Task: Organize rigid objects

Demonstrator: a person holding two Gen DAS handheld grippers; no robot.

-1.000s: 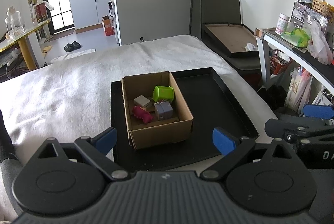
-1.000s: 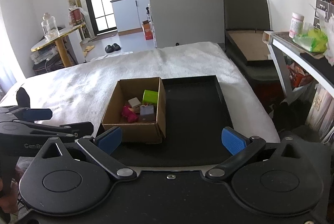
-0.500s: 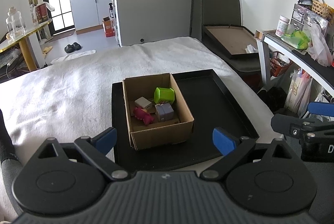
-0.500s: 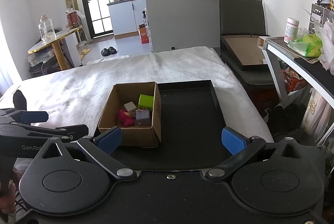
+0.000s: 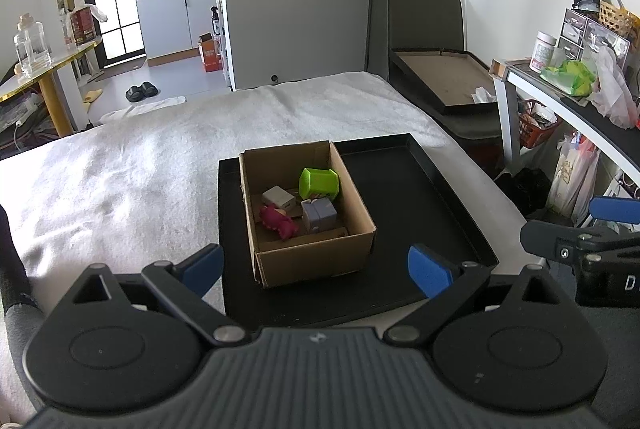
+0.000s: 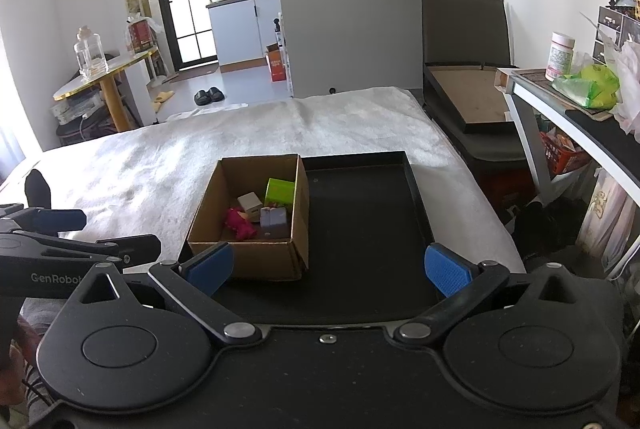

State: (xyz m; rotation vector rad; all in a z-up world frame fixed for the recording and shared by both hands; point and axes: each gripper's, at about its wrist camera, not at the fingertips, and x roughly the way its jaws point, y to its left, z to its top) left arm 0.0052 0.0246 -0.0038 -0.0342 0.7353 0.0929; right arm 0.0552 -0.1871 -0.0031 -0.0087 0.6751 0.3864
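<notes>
1. Cardboard box [image 5: 316, 261], open at the top, sits on the left half of a black tray [image 5: 416, 205]; the tray lies on a bed covered with a white blanket [image 5: 132, 181]. The box's long axis runs away from the cameras, in line with the tray's long side.
2. Inside the box lie four small things, close together:
   - a green cup-like block [image 5: 319, 184] tipped on its side at the far right, its open end facing left in the left wrist view;
   - a beige block [image 5: 279, 197] just left of it, lying flat and turned at an angle to the box walls;
   - a grey-lilac cube [image 5: 318, 215] near the right wall, in front of the green block;
   - a pink toy [image 5: 277, 221] toward the near left, its long axis slanting from far left to near right.
3. The tray's right half [image 6: 360, 221] is bare black surface.
4. The left hand-held gripper [image 5: 316, 269] hangs short of the tray's near edge with its blue pads [image 5: 428, 271] spread wide and nothing between them.
5. The right hand-held gripper [image 6: 328, 269] is likewise wide open and empty, its left blue pad [image 6: 210, 267] overlapping the box's near wall in its own view; whether they touch cannot be told.
6. Each gripper shows at the edge of the other's view, well apart.
</notes>
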